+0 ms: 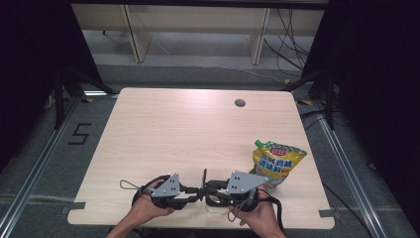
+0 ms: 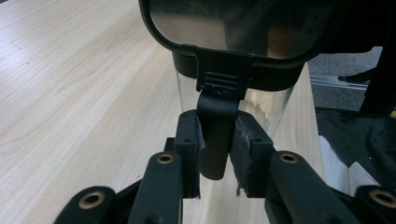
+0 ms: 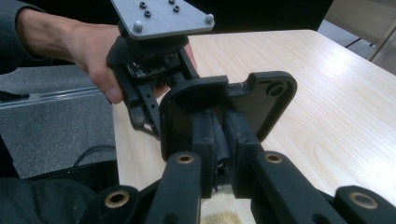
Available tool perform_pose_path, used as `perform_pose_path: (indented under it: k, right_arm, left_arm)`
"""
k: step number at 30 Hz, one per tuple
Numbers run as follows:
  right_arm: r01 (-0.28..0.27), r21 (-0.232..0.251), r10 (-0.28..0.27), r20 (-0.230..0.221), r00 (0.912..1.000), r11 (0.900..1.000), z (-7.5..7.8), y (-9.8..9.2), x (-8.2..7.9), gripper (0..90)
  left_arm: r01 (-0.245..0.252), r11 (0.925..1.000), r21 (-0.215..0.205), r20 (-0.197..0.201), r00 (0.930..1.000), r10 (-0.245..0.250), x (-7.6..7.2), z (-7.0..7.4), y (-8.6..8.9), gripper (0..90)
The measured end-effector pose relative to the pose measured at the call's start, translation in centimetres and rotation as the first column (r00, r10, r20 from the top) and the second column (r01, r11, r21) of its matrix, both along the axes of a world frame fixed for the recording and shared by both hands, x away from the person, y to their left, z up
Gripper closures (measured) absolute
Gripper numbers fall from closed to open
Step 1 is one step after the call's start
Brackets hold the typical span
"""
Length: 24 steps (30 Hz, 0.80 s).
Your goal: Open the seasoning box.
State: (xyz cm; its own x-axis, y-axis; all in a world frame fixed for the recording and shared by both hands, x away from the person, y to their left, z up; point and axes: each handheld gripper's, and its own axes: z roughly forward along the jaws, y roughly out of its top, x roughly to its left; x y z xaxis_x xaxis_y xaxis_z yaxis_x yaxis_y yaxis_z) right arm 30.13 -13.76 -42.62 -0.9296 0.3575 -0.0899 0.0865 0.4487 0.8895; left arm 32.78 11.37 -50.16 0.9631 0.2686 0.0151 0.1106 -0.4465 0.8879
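Where the high view looks down, the jar (image 1: pixel 216 201) sits at the table's (image 1: pixel 188 129) near edge, between left gripper (image 1: pixel 194 194) and right gripper (image 1: pixel 212 190), lid (image 1: pixel 203 179) flipped up. Yellow pouch (image 1: pixel 277 163) lies just right of them.

Left gripper view: jaws bracket the black latch tab (image 2: pixel 216 135) under the lid (image 2: pixel 233 23); left pad touching, right pad a sliver off, not clamped. Glass jar (image 2: pixel 275 105) right behind.

Right gripper view: jaws clamped on the black clasp (image 3: pixel 219 140) at the open lid (image 3: pixel 243 100). Left gripper (image 3: pixel 154 79) just beyond, in the hand (image 3: pixel 88 51).
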Motion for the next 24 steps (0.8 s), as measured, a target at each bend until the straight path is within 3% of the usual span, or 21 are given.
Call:
perform_pose_path:
  k: [11,13,14,15,18,23,24]
  right_arm:
    - [-0.022,0.002,0.022,-0.038,0.9990,1.000,-0.2,1.3,0.7,83.9]
    - [-0.032,-0.005,0.032,-0.012,0.9994,0.999,-0.2,1.4,0.9,83.7]
    - [-0.026,0.000,0.026,-0.007,0.9996,1.000,-0.3,1.5,0.9,83.5]
    - [-0.021,0.002,0.021,-0.033,0.9992,1.000,-0.3,1.5,0.8,82.8]
    - [-0.010,0.013,0.010,-0.030,0.9995,1.000,-0.3,1.0,1.0,80.1]
    - [0.022,0.034,-0.021,-0.033,0.9992,0.999,-0.4,-0.8,0.9,74.2]
    - [0.021,0.035,-0.020,-0.035,0.9992,0.999,-0.5,-1.2,0.9,73.0]
  left_arm:
    - [-0.015,0.9998,0.011,0.008,0.9999,0.015,-0.3,0.0,0.0,72.9]
    - [-0.017,0.9998,0.013,0.009,0.9998,0.017,-0.3,0.0,0.1,72.9]
    - [-0.018,0.9998,0.012,0.007,0.9998,0.018,-0.3,0.0,0.1,72.9]
    - [-0.020,0.9998,0.006,0.005,0.9998,0.020,-0.3,0.0,0.1,72.8]
    - [-0.014,0.9998,0.011,0.000,0.9999,0.014,-0.3,0.1,0.1,72.0]
    - [-0.025,0.9997,0.004,-0.015,0.9996,0.025,-0.4,0.1,0.3,58.2]
    - [-0.026,0.9993,0.026,-0.031,0.9991,0.027,-0.4,0.2,0.6,56.3]
